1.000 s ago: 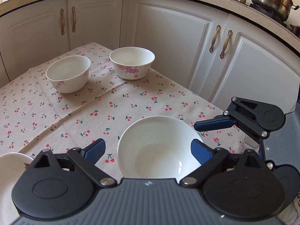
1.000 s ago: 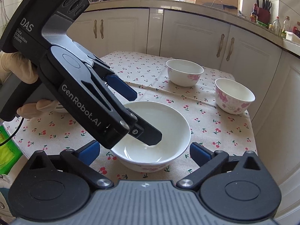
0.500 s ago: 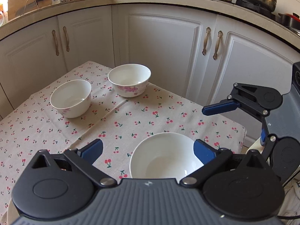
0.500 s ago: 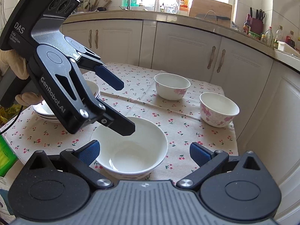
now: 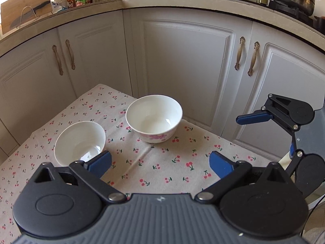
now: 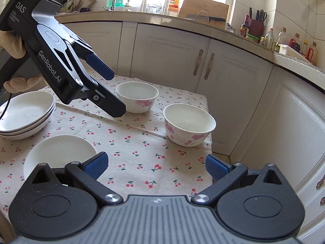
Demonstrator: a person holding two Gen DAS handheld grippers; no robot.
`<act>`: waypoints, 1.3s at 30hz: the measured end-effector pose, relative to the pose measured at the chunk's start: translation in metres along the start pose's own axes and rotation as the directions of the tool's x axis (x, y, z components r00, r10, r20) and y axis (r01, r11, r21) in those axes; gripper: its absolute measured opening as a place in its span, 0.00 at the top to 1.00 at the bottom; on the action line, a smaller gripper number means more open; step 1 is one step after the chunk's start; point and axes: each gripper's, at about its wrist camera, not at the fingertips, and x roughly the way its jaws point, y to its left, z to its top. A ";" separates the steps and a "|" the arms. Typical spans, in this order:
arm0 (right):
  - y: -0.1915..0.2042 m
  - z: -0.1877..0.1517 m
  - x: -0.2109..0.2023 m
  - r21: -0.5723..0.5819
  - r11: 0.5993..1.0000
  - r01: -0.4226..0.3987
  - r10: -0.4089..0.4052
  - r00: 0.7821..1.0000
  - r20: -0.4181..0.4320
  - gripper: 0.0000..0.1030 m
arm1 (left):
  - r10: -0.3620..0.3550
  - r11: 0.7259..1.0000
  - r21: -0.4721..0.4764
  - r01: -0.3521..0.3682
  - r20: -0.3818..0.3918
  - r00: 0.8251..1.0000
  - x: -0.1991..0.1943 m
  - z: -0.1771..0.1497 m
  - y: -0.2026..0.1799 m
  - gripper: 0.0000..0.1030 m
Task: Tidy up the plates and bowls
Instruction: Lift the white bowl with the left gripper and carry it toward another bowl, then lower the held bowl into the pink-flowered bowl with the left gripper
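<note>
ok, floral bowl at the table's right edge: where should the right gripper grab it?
Pinch the rim: one finger inside, one outside the wall. The floral bowl stands upright, mouth open, nothing in it or against it. Come from above on its near side; the right gripper is open and closest there.

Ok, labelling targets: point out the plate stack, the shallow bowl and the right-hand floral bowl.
plate stack (image 6: pixel 24 111), right wrist view, inside of top plate
shallow bowl (image 6: pixel 59 152), right wrist view, inner surface
floral bowl (image 6: pixel 189 122), right wrist view, inside wall

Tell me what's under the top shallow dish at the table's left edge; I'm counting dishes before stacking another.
Under the top dish, two more rims show, so the stack appears three deep on the cherry tablecloth. Anything beneath the lowest dish is hidden.
</note>
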 end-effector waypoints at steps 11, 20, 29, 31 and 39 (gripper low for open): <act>-0.044 0.008 0.054 -0.006 1.000 -0.017 0.017 1.000 0.000 0.00 | -0.010 1.000 -0.022 0.009 -0.040 0.999 0.063 0.033 0.024 0.04; -0.065 0.013 0.097 -0.015 0.998 -0.062 0.062 0.998 -0.003 0.00 | -0.023 0.999 -0.048 0.020 -0.066 0.998 0.106 0.049 0.034 0.12; -0.068 0.018 0.121 -0.019 0.997 -0.080 0.080 0.997 -0.004 0.06 | -0.032 0.997 -0.073 0.025 -0.091 0.995 0.133 0.052 0.042 0.22; -0.069 0.018 0.122 -0.014 0.996 -0.084 0.084 0.996 0.000 0.08 | -0.037 0.997 -0.075 0.029 -0.097 0.995 0.137 0.051 0.042 0.24; -0.070 0.019 0.126 -0.013 0.996 -0.089 0.089 0.996 0.006 0.12 | -0.054 0.996 -0.077 0.046 -0.104 0.993 0.146 0.049 0.042 0.32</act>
